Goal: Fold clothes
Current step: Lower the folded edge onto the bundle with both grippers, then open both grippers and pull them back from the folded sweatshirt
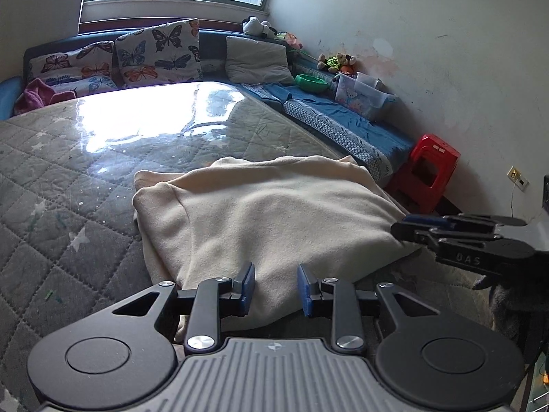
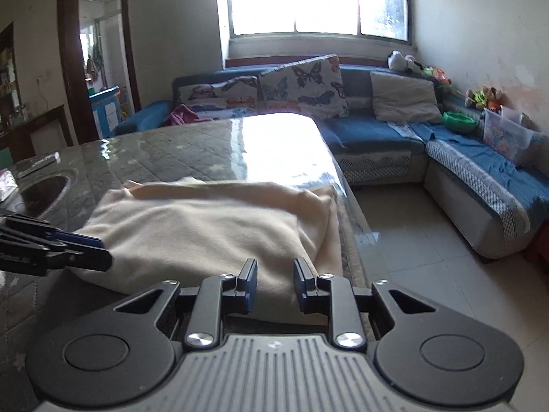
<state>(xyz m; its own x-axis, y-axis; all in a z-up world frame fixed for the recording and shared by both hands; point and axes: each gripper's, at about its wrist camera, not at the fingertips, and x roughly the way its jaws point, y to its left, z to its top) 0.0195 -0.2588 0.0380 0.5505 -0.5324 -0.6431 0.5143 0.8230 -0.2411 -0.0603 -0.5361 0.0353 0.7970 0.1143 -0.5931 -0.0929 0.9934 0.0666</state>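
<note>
**Cream garment part-folded on worktop, both tools empty**

Left wrist view: blue-padded fingers of the left hand-held gripper (image 1: 276,288) sit closest to the lens, spread apart, nothing between them, poised over the near hem of the cream garment (image 1: 271,213). Garment lies bundled in thick layers on the worktop (image 1: 68,185), at its near right corner. Fleece-like, soft, light, will sag and drape when lifted; not slippery, not fragile. Best hold, by my read: pinch a doubled edge or corner, not the puffy middle. The right hand-held gripper (image 1: 405,228) comes in side-on at the garment's right edge; its fingers overlap from this angle, so the gap is unreadable here. Worktop is a quilted grey star-print cloth under a glossy clear sheet with strong window glare. Beyond the garment: blue corner sofa (image 1: 343,123), butterfly cushions (image 1: 158,51), red stool (image 1: 430,168) down to its right.

Right wrist view: the right hand-held gripper (image 2: 274,283) shows fingers parted, empty, over the garment's (image 2: 192,230) near right corner by the worktop (image 2: 164,147) edge. Left tool (image 2: 85,243) enters side-on at the garment's left. Tiled floor (image 2: 405,226) right of the garment, doorway (image 2: 99,55) far left, bright window (image 2: 315,0) behind the sofa (image 2: 480,171).
</note>
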